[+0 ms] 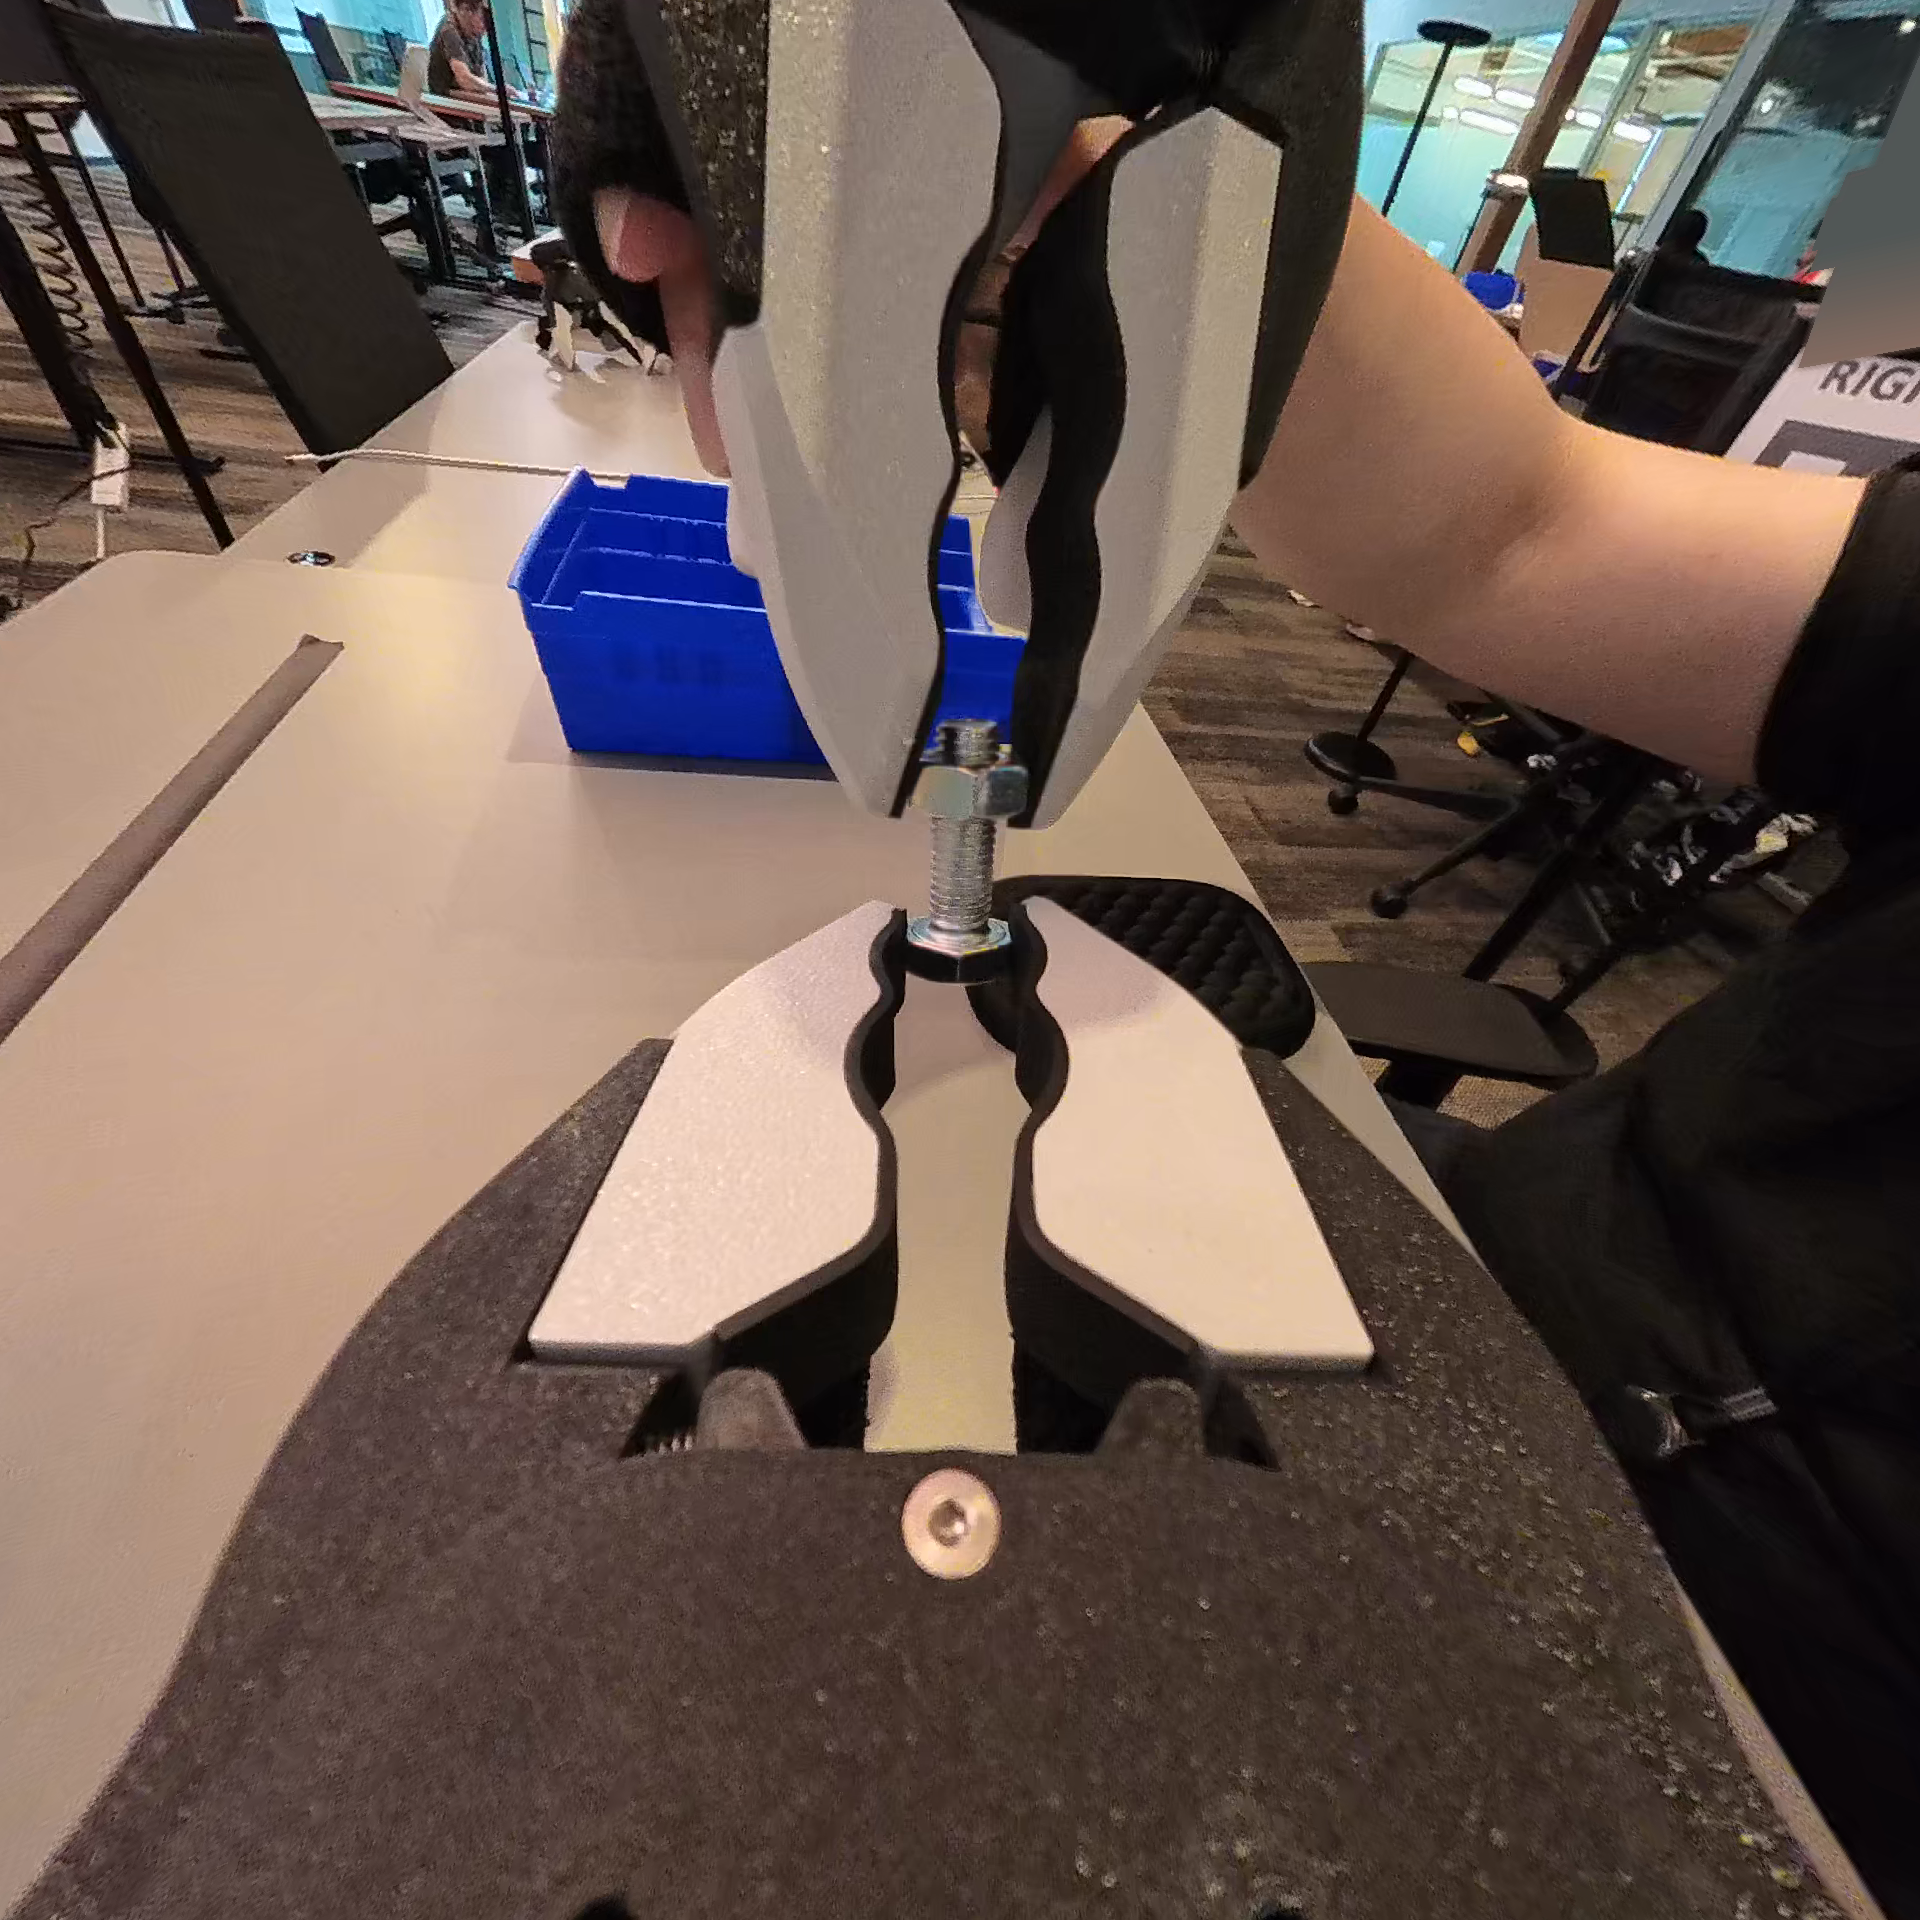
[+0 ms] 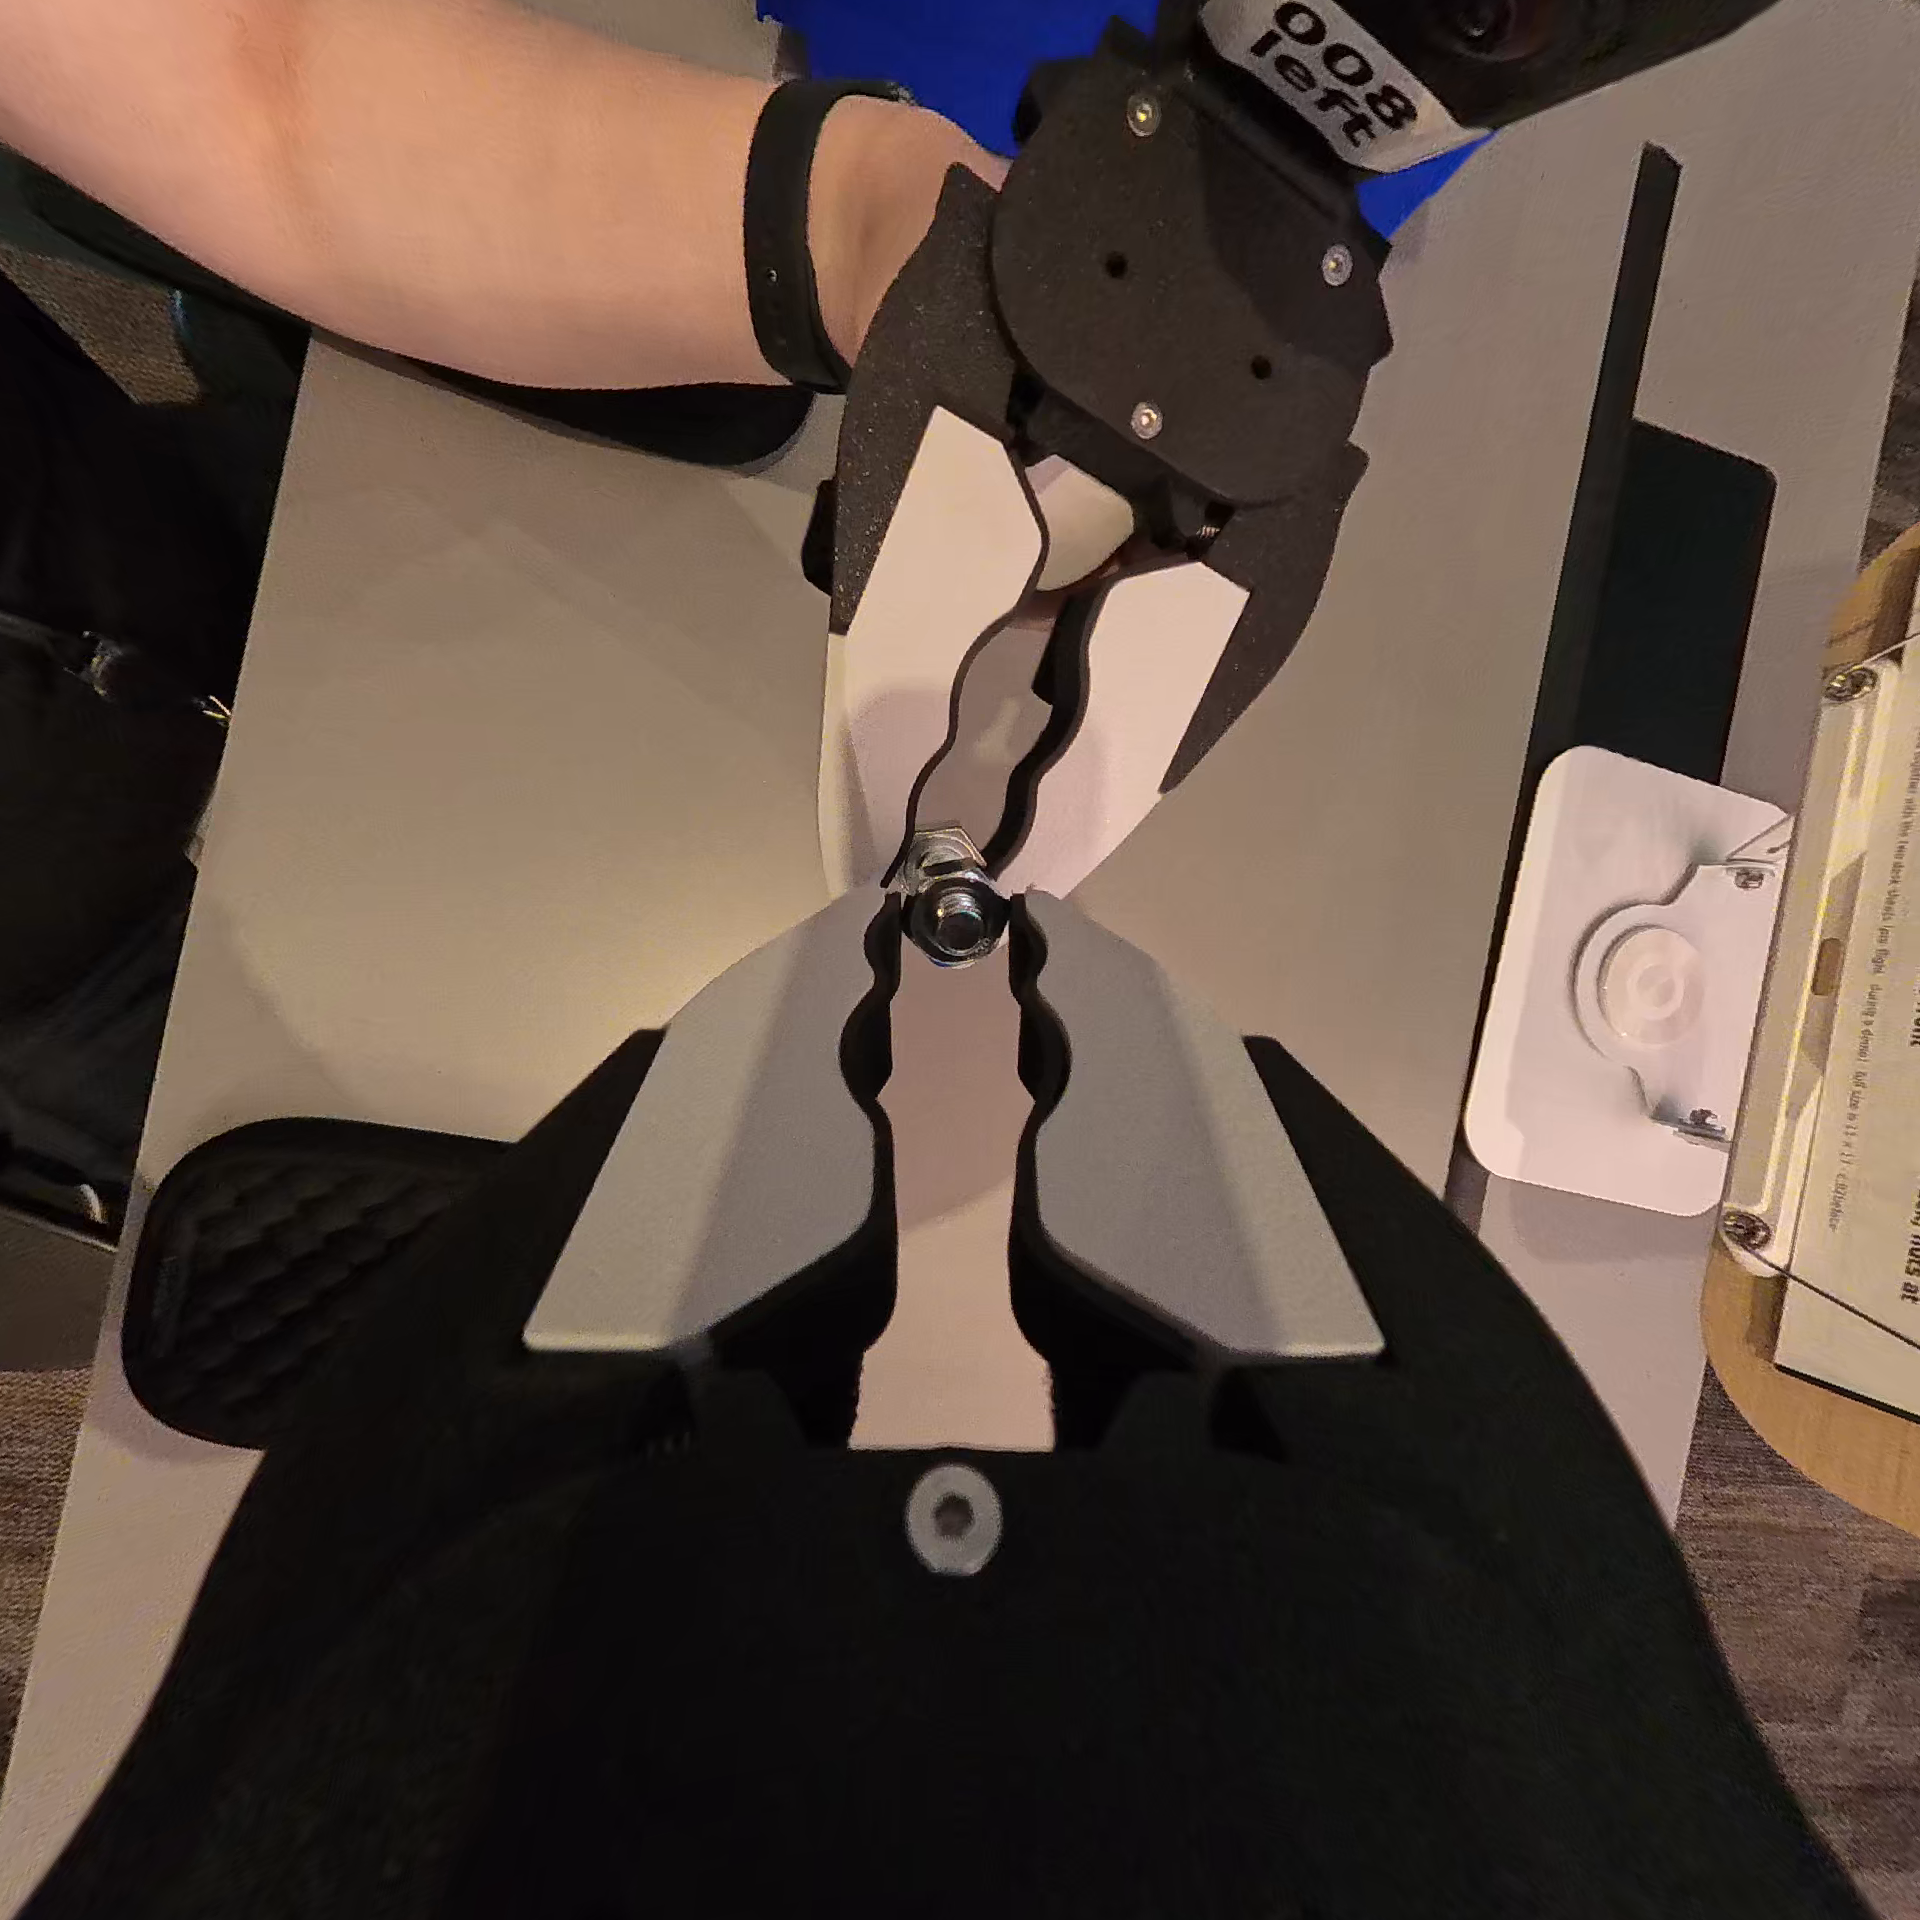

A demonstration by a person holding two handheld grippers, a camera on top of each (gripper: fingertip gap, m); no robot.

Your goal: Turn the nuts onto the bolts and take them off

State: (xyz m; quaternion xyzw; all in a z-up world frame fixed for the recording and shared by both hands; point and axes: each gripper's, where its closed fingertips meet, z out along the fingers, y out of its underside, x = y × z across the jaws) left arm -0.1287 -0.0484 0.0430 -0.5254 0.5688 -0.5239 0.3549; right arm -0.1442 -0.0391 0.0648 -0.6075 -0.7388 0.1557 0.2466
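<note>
The bolt (image 1: 961,878) has its head buried between the left gripper (image 1: 958,940) tips, edges unseen. Behind the right gripper (image 1: 966,795), the blue bin (image 1: 644,644) loses its right half. The printed card (image 2: 1860,997) runs off the right edge.

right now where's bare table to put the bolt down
Open table lies left of the left gripper, in front of the blue bin. It is crowded in the middle, where both grippers meet on the bolt, and on the other side by the white holder.
</note>
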